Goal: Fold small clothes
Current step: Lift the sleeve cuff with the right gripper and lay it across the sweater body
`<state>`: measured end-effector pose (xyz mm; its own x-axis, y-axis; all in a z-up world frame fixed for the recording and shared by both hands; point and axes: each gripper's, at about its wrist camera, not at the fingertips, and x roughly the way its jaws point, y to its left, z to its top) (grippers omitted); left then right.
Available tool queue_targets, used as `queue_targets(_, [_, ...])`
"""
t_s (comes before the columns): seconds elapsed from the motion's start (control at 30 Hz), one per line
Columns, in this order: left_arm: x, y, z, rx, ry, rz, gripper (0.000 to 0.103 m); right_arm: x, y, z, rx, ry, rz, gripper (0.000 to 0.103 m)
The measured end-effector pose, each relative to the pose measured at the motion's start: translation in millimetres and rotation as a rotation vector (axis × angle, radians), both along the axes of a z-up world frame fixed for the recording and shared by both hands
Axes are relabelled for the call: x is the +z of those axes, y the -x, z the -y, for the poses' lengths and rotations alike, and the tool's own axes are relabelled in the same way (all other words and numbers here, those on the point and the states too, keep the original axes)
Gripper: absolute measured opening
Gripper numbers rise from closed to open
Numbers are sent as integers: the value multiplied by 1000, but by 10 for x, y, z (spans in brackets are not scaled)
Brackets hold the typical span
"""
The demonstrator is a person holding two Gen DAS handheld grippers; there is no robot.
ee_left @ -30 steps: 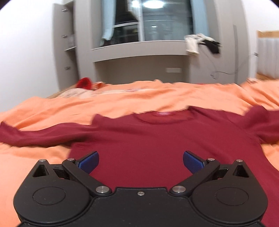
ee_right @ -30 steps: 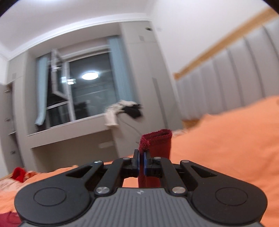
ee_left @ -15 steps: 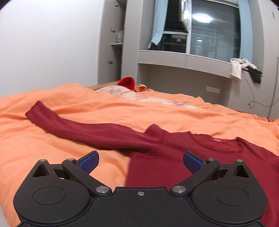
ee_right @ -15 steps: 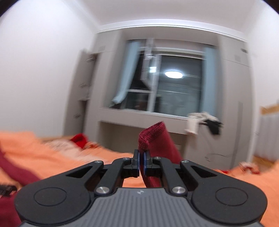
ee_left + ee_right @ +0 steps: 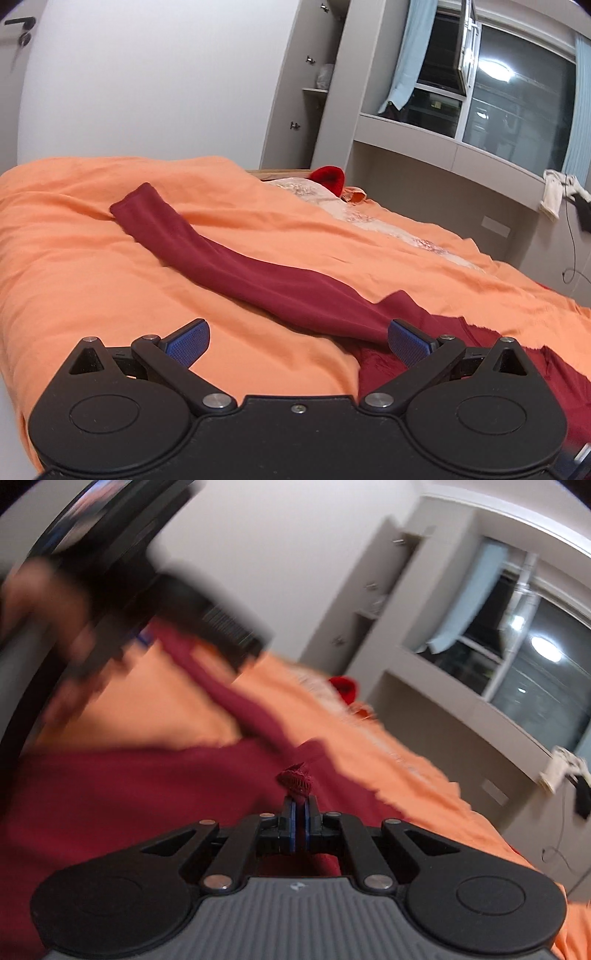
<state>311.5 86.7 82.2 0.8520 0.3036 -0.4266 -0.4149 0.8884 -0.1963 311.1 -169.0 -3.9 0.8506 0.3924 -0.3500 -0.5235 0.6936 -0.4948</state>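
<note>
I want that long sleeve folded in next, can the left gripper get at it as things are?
Probably yes. The left gripper is open and empty, and the sleeve lies flat on the orange bedcover just ahead, nothing covering it.

Right gripper (image 5: 298, 814): jaws pinched tight on a bunched maroon garment (image 5: 147, 797) cuff. Garment spread beyond jaws over orange bedcover (image 5: 424, 794). Blurred left gripper (image 5: 122, 590) upper left.

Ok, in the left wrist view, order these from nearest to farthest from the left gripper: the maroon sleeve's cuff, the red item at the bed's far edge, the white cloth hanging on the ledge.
1. Maroon sleeve's cuff, upper left of the left gripper, lying on the orange bedding.
2. Red item, at the bed's far edge, centre.
3. White cloth, far right, on the ledge under the window.
</note>
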Motion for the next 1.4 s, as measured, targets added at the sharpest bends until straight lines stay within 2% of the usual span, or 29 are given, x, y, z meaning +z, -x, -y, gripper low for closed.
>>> queue_targets(0.13, [-2, -8, 32, -18, -2, -6, 102, -114, 135, -54, 61, 50, -44, 8])
queue_targets(0.2, [-9, -40, 76, -42, -3, -3, 103, -174, 281, -113, 92, 56, -63, 23])
queue_targets(0.27, [-10, -48, 156, -76, -6, -1, 103, -175, 379, -51, 114, 48, -55, 48])
queue_targets(0.33, [-28, -74, 242, -124, -4, -8, 103, -169, 445, 75, 123, 20, -56, 58])
queue_targets(0.47, [-112, -146, 376, -222, 21, -46, 102, -135, 501, 481, 55, -82, -92, 90])
queue_targets(0.57, [-172, -178, 508, -266, -7, -76, 103, -89, 444, 918, -43, -188, -126, 102])
queue_targets(0.7, [-256, -217, 769, -344, -98, -148, 102, 26, 178, 1567, -189, -405, -230, 103])
queue_targets(0.87, [-392, -260, 1007, -396, -191, -232, 102, 92, -344, 2346, -486, -699, -333, 103])
queue_targets(1.0, [-465, -274, 1093, -401, -252, -271, 103, 92, -745, 2786, -622, -806, -346, 103])
queue_targets(1.1, [-470, -281, 1086, -405, -259, -276, 103, 42, -1023, 2866, -632, -859, -387, 99])
queue_targets(1.2, [-476, -294, 1071, -407, -249, -281, 103, 13, -1226, 2810, -630, -829, -399, 75])
queue_targets(1.23, [-477, -300, 1067, -408, -248, -283, 103, 12, -1256, 2794, -636, -818, -389, 58])
queue_targets(1.27, [-478, -297, 1078, -408, -248, -283, 103, 16, -1267, 2792, -650, -809, -373, 35])
queue_targets(1.33, [-467, -291, 1077, -411, -247, -274, 103, 24, -1258, 2787, -683, -814, -339, 19])
queue_targets(1.37, [-459, -287, 1074, -416, -243, -265, 103, 30, -1221, 2811, -687, -820, -322, 14])
queue_targets(1.4, [-445, -283, 1063, -419, -233, -253, 103, 30, -1188, 2832, -711, -808, -299, 13])
